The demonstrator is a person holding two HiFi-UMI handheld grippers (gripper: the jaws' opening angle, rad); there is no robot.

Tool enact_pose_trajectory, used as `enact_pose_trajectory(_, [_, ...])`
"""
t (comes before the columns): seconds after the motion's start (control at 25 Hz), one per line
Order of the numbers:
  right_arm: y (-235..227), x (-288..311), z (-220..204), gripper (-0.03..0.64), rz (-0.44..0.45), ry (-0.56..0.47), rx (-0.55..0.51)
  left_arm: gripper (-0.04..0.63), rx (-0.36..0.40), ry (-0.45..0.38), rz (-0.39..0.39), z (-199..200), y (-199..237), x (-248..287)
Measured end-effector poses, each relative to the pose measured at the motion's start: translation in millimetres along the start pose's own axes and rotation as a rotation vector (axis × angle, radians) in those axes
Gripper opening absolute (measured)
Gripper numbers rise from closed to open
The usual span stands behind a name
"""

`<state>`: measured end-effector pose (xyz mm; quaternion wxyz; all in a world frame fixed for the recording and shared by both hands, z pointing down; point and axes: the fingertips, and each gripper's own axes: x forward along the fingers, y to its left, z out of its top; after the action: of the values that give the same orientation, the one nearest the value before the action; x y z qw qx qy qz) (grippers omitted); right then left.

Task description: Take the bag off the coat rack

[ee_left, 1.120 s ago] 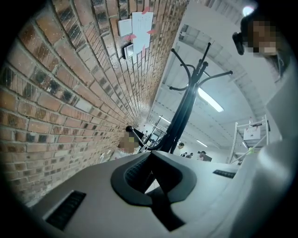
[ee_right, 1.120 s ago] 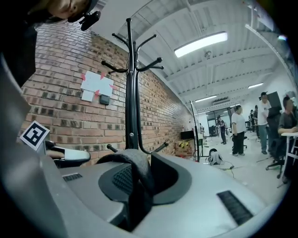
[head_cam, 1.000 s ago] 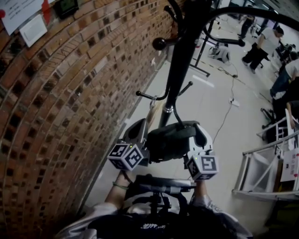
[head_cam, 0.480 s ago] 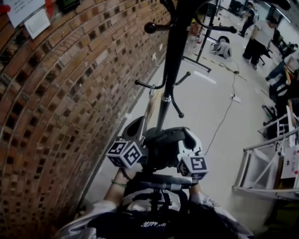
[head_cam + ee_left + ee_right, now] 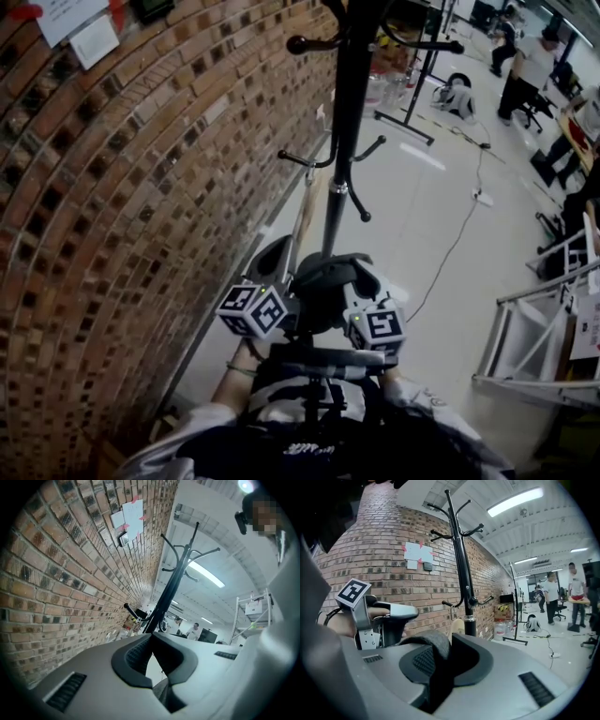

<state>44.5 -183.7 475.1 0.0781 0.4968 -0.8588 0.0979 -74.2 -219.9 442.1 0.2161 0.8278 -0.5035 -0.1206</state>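
Note:
The black coat rack (image 5: 347, 122) stands by the brick wall, and its pole also shows in the left gripper view (image 5: 168, 597) and the right gripper view (image 5: 461, 559). The dark bag (image 5: 323, 286) hangs free of the hooks, low in front of me, between both grippers. My right gripper (image 5: 450, 637) is shut on its black strap (image 5: 436, 644), which runs over one pad and down the slot. The jaws of my left gripper (image 5: 151, 637) meet at the tips, with a strip of grey webbing (image 5: 161, 693) low between them. Seen from the head, the left gripper (image 5: 286, 255) and right gripper (image 5: 366, 270) flank the bag.
A brick wall (image 5: 141, 187) with taped papers (image 5: 80, 19) runs along the left. A lower hook (image 5: 361, 208) of the rack points toward me. A metal frame (image 5: 534, 337) stands at the right, a cable (image 5: 450, 244) crosses the floor, and people (image 5: 530, 70) work far back.
Both grippers and the bag have come down and back from the rack, away from its lower hook. The right gripper has closed in toward the left one.

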Motion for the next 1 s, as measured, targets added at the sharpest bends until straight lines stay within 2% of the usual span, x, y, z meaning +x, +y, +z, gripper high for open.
enact_pose_trajectory(0.4, [-6.5, -5.8, 4.9, 0.063, -0.035, -0.012, -0.022, 0.009, 0.014, -0.011, 0.014, 2.7, -2.1, -10.3])
enact_pose_trajectory(1.0, [-27.4, -13.6, 12.9, 0.063, -0.108, -0.022, -0.045, 0.009, 0.037, 0.040, -0.006, -14.0, -5.9, -1.2])
